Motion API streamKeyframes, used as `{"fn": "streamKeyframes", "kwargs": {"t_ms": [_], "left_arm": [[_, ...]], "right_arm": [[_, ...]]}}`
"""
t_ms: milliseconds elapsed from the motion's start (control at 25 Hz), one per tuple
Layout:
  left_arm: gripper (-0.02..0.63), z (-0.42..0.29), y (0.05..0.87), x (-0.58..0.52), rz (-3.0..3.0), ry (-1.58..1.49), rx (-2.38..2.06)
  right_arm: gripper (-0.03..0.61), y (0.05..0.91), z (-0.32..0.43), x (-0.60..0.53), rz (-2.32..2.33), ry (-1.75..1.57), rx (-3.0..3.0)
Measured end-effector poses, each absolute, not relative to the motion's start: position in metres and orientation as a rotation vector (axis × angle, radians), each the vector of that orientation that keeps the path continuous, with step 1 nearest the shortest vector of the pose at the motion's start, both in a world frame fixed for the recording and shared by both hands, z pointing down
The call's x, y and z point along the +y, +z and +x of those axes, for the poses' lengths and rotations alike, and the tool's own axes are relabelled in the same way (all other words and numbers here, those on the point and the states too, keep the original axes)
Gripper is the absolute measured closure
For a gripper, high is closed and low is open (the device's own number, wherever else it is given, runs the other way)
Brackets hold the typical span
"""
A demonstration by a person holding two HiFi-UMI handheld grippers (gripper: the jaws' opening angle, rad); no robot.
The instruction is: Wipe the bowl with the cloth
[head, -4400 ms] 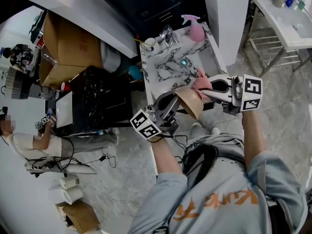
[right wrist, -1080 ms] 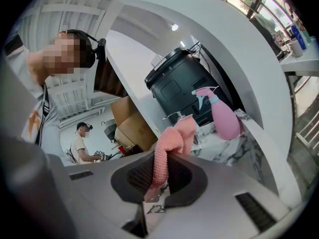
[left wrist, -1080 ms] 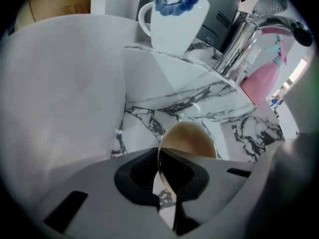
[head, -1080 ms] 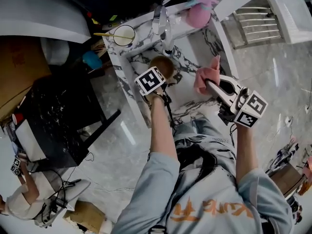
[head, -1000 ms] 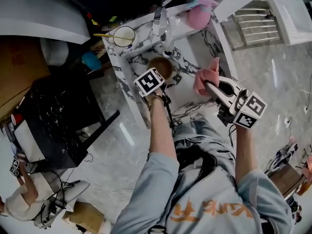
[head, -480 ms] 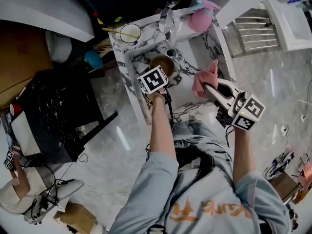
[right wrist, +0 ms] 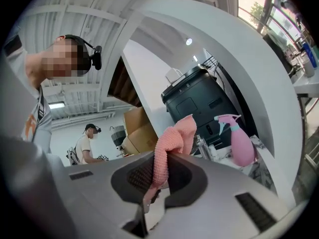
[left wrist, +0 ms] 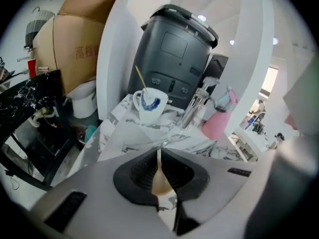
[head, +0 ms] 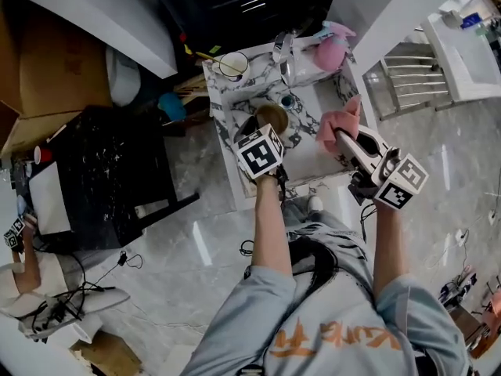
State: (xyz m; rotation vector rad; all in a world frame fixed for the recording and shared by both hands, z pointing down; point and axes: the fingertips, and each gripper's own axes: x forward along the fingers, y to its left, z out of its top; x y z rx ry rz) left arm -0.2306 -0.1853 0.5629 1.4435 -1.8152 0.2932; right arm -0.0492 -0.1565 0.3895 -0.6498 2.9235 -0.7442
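- Closest in: the left gripper (left wrist: 159,159) has its jaws pinched nearly together on the thin wall of a small tan-brown round bowl (left wrist: 160,183). You see the wall edge-on in the slit between the pads, so that's a proper grip on the rim.
- In the head view the bowl (head: 272,116) sits just past that gripper's tips (head: 266,134), beyond its marker cube. The opening looks turned up towards the camera, though I wouldn't swear to the exact tilt.
- The right gripper (right wrist: 159,164) is clamped on a pink knitted cloth (right wrist: 169,143). The bunch sticks out past the tips, running along the line of the jaws.
- The bit that matters: from the right gripper (head: 338,137) the bowl lies off to its left, near but clearly apart. Both grippers point roughly the same way, side by side.
- So I'd guess the cloth (head: 338,125) has to travel sideways to the left and dip into the opening. The right hand does the moving while the left just steadies the bowl.
- Under and ahead of both grippers is a white marble-veined sink (head: 307,157). I can't tell whether the bowl touches its floor.
- Further out, ahead-left of the left gripper, there's a white mug (left wrist: 148,103) with a blue pattern and a stick in it.
- A pink plastic spray bottle (right wrist: 240,143) stands ahead-right of the right gripper.
- A dark grey lidded bin (left wrist: 174,49) sits behind it all.
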Motion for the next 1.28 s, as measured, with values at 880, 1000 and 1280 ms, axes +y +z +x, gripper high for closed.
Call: {"fn": "streamKeyframes", "kwargs": {"t_ms": [880, 1000, 1280], "left_arm": [[0.586, -0.262, 0.289, -0.161, 2.218, -0.111, -2.153], [0.586, -0.266, 0.281, -0.162, 2.204, -0.075, -2.238], [0.586, -0.281, 0.264, -0.158, 2.175, -0.237, -2.277]], "right_arm": [[0.529, 0.295, -0.078, -0.212, -1.199, -0.179, 2.88], [0.529, 0.287, -0.08, -0.219, -1.237, -0.134, 2.864], [0.529, 0.278, -0.085, -0.224, -1.266, -0.068, 2.862]]}}
